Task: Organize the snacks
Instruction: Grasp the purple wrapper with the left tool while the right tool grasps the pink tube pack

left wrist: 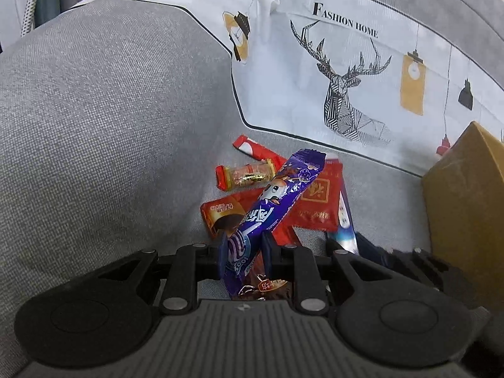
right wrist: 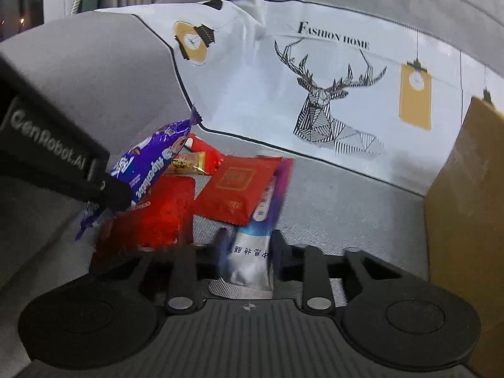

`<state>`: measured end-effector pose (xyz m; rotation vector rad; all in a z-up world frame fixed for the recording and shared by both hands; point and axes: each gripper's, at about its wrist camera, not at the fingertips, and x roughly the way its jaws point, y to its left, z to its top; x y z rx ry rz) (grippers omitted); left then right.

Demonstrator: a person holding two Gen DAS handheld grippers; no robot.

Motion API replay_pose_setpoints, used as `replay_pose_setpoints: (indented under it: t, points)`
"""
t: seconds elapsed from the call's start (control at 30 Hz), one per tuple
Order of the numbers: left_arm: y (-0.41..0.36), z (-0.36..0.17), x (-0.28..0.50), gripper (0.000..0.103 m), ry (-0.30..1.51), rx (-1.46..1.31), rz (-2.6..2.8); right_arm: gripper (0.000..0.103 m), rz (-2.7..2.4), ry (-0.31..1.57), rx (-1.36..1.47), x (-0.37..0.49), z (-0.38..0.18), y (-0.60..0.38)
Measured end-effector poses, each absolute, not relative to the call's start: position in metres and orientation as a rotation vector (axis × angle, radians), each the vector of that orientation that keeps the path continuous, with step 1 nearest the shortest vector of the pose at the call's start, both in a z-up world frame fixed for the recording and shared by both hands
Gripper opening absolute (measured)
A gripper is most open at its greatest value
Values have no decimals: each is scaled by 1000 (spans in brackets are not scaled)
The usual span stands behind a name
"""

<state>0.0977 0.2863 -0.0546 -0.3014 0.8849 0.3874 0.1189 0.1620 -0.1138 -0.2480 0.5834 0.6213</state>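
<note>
Left tool (left wrist: 244, 252) pinches a purple snack bag (left wrist: 277, 195), lifted over the red snacks (right wrist: 239, 186) on the sofa (left wrist: 94, 126). Right tool (right wrist: 247, 252) is around a white packet (right wrist: 249, 258); I cannot tell if it squeezes.

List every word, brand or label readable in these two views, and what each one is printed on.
"FASHION HOME": on the white deer-print cushion, above the antlers.
"GenRobot.AI": on the black body of the left gripper, seen from the right wrist view.
"Alpenliebe": on the purple snack wrapper that gripper is shut on.
Chinese characters on the red packets and the white-blue sachet: too blurred to transcribe.
</note>
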Motion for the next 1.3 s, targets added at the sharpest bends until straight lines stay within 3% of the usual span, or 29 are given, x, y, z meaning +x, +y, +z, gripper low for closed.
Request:
replay_pose_setpoints:
  t: [0.43, 0.67, 0.8, 0.93, 1.3]
  points:
    - [263, -54, 67, 25, 922, -551, 328, 20, 676, 659, -197, 42, -57, 86]
    - [231, -75, 43, 25, 1028, -680, 296, 20, 704, 747, -110, -21, -69, 42]
    - [225, -79, 41, 34, 1043, -647, 342, 24, 679, 721, -179, -29, -76, 48]
    - [231, -81, 43, 37, 1054, -664, 349, 48, 678, 735, -188, -22, -85, 47]
    - [218, -85, 53, 47, 1088, -576, 299, 49, 682, 784, -209, -8, -110, 61]
